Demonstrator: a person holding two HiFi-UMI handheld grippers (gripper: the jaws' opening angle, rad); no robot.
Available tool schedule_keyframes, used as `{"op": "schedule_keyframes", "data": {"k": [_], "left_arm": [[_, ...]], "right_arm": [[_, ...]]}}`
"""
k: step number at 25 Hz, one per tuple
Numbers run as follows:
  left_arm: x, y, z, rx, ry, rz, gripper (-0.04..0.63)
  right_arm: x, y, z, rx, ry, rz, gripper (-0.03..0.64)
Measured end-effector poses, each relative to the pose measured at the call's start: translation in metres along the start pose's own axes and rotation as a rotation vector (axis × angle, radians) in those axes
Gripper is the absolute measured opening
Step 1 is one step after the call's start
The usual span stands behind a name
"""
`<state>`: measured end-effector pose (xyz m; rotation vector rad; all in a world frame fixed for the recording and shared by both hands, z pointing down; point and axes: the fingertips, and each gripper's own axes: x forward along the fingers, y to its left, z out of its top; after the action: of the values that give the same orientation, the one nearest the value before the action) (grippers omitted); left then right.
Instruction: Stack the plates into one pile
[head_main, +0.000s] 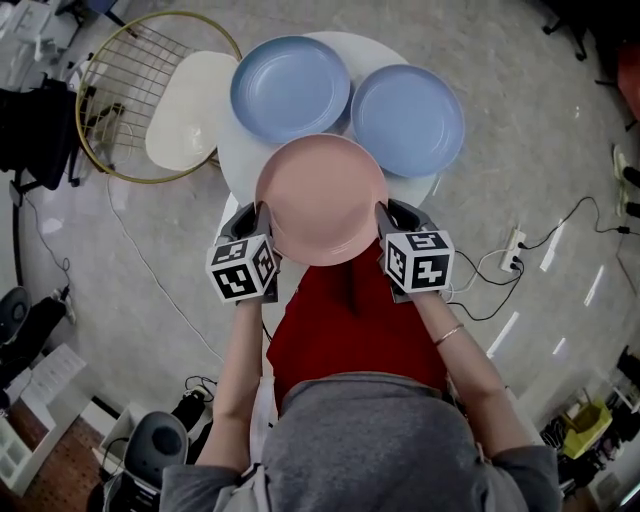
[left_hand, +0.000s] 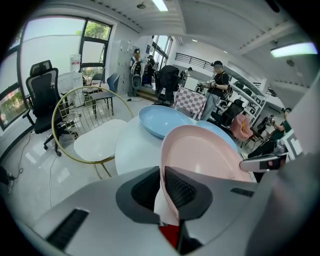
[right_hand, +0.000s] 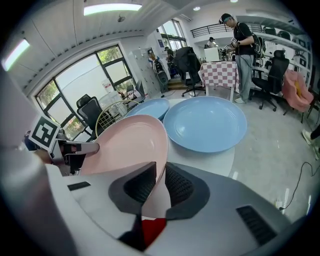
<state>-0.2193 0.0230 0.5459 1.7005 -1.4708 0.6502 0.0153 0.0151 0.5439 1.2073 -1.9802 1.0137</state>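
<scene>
1. The left gripper (head_main: 260, 216) has its grey jaws drawn narrow, with the ribbed pads pinching the left rim of a round, glossy pink plate (head_main: 322, 198).
2. The right gripper (head_main: 388, 212) is likewise closed thin on the opposite rim, so the pink plate spans the gap between the two hands. It is roughly level and appears to be held over the near edge of the table.
3. Under and beyond it is the small round white table (head_main: 235, 160).
4. The nearer blue plate (head_main: 407, 119), a shallow round one, lies ahead and to the right. It is closer to the right gripper and just past the pink plate's far rim.
5. The farther blue plate (head_main: 290, 87), matching it, lies ahead and slightly left, just beside its twin. Either one is a short carry forward, and I judge the right-hand one the shorter.
6. Farthest left, beside the table, stands a white chair (head_main: 190, 100) with a gold wire back.
</scene>
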Motion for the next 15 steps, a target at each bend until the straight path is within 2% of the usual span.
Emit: {"op": "schedule_keyframes", "data": {"k": [7,15], "left_arm": [[0.000,-0.020,0.035,0.037,-0.042,-0.021,0.040],[0.008,-0.061,0.072,0.125,-0.076,-0.110,0.040]], "right_arm": [[-0.016,-0.013,0.028,0.020,-0.072,-0.007,0.072],[-0.048,-0.042,0.049,0.066,-0.165,-0.081,0.072]]}}
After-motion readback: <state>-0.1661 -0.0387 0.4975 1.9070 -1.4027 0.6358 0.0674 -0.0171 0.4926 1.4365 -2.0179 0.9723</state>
